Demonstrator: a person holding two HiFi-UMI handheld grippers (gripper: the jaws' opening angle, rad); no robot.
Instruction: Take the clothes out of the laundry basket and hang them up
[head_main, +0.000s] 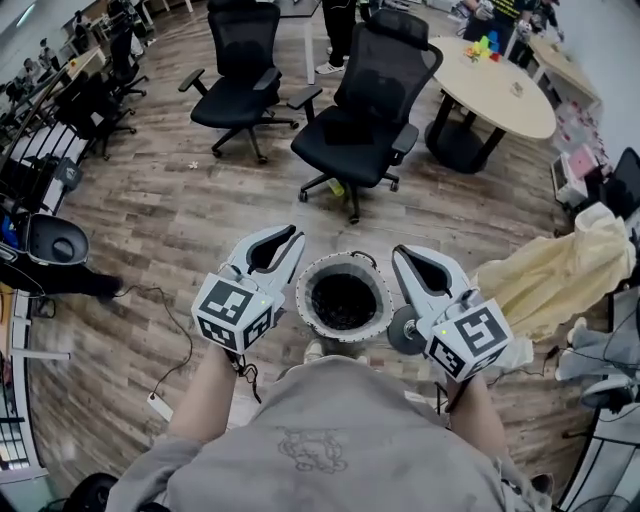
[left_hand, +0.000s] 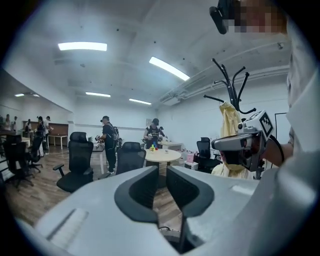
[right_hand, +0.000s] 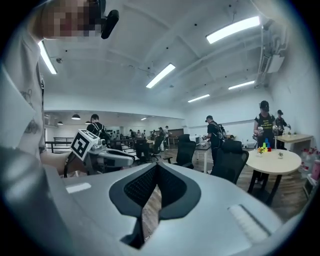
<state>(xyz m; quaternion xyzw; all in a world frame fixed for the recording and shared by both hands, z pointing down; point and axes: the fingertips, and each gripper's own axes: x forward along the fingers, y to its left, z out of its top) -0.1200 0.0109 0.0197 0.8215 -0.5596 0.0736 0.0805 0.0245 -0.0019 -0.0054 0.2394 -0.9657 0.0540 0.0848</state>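
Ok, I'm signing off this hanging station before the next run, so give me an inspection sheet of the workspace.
Surface: wooden floor.
Job's things: laundry basket on the floor between both claws, inside too dark to tell; yellow garment hanging on the coat stand.
Clutter: coloured blocks on the round table.
Grippers: left claw narrowly open, nothing between the jaws; right claw shut, empty.
Cables: cable and power strip on the floor at the person's left.
Surroundings: office chairs; people standing beyond.
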